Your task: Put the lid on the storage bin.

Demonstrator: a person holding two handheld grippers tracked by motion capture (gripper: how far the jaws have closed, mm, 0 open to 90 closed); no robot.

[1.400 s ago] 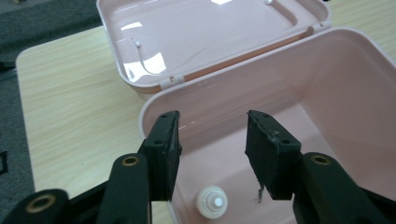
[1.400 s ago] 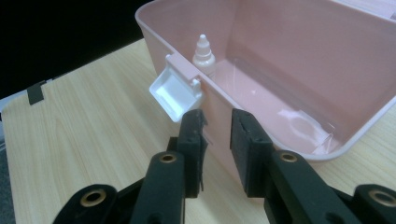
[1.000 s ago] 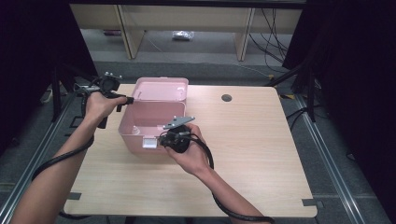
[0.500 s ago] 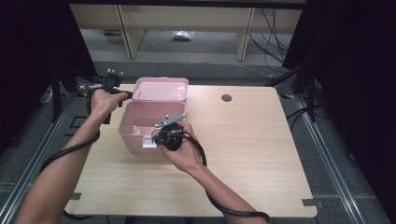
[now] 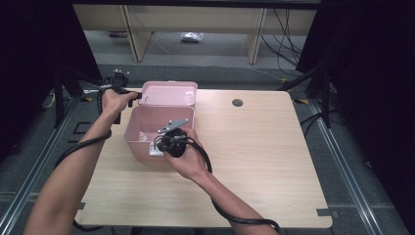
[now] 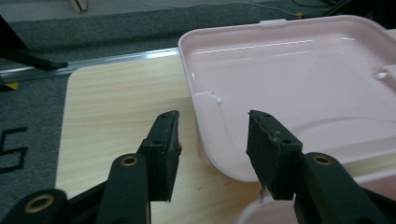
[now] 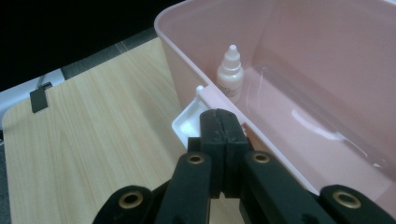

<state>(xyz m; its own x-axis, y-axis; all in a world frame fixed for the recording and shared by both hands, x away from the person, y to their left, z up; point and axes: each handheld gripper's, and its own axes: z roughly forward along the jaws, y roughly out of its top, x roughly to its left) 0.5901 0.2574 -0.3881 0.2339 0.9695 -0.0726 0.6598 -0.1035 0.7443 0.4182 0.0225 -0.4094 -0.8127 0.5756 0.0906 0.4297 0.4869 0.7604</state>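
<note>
A pink plastic box (image 5: 139,147) stands open on the wooden table (image 5: 264,161), its lid (image 5: 169,93) lying flat behind it. A small white dropper bottle (image 7: 230,72) stands upright inside, near the front wall. My left gripper (image 5: 136,96) is at the lid's left corner. Its jaws have just been opening, and the corner of the lid (image 6: 299,79) sits between the open fingers of the left gripper (image 6: 212,140), untouched. My right gripper (image 7: 223,123) is shut with nothing in it, its tips over the box's front rim beside the white latch (image 7: 187,122).
The table's right half (image 5: 274,147) is bare wood with a round cable hole (image 5: 238,103) near the back edge. Grey floor and a metal rail (image 6: 116,58) lie beyond the table's left edge. Cables trail from both grippers along the forearms.
My left hand has come down a little toward the lid's left corner. The right hand has shifted slightly left along the box's front wall.
</note>
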